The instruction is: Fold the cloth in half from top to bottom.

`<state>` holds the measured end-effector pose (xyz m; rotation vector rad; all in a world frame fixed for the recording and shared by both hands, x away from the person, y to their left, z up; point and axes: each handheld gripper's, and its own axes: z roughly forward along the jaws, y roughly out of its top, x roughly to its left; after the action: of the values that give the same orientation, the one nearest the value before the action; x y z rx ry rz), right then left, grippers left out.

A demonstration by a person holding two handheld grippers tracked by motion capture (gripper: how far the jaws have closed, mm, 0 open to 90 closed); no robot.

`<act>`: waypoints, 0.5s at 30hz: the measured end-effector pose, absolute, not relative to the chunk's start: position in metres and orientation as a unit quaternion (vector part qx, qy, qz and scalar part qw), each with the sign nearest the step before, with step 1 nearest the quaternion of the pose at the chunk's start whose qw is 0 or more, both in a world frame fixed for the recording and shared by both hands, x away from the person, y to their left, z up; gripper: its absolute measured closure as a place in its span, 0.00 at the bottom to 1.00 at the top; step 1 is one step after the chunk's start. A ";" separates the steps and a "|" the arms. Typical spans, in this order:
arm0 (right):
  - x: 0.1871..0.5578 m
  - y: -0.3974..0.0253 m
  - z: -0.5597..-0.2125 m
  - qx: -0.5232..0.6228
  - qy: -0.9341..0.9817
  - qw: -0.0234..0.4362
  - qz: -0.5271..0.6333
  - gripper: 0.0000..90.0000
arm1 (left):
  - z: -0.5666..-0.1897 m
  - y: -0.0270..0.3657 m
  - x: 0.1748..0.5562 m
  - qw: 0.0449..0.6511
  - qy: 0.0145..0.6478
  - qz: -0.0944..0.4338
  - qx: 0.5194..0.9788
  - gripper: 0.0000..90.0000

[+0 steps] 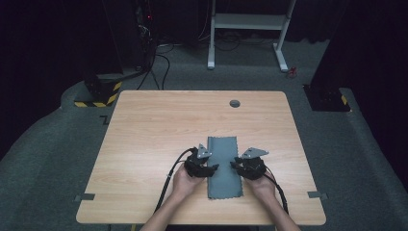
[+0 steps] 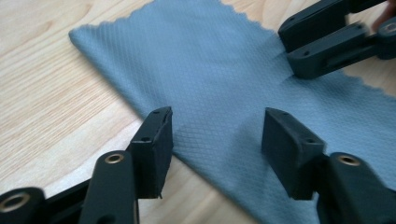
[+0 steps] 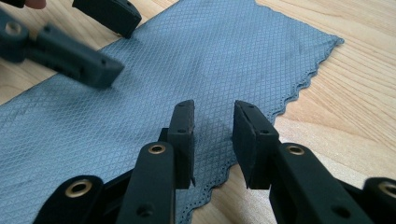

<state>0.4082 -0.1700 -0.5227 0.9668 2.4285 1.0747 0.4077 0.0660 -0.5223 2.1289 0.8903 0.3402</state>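
High view: grey cloth [image 1: 223, 166] lying flat on the near half of the table [image 1: 144, 125], long axis running from the near edge straight away toward the round hole [image 1: 234, 103] at the far side. Left gripper [image 1: 208, 168] at the cloth's left long edge, right gripper [image 1: 237, 166] at its right long edge, both about midway along the cloth's length.

Left gripper view: jaws spread wide, straddling the cloth's edge, nothing pinched yet; one jaw tip at the border, the other over the weave. Across the cloth, the right gripper [image 2: 299, 58] with jaws only narrowly parted, on the far scalloped edge.

Right gripper view: jaws a little apart, over the cloth's scalloped edge, pinching nothing as far as can be told. Left gripper [image 3: 114, 46] across the cloth, blurred.

Likely step: taking both long edges. Best done by lowering one jaw under the edge, closing at matching points along the cloth, lifting evenly to avoid skew.
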 end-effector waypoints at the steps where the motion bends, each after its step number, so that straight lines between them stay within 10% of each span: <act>1: 0.408 -0.170 -0.523 0.338 0.849 0.158 0.375 0.77 | -0.522 0.067 0.408 0.383 0.359 0.141 0.839 0.50; 15: 0.414 -0.179 -0.520 0.365 0.829 0.133 0.402 0.80 | -0.515 0.080 0.425 0.377 0.399 0.171 0.818 0.47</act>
<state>0.4139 -0.1787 -0.5197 1.0578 2.4055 1.1663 0.4252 0.0803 -0.5149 2.0922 1.0212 0.4367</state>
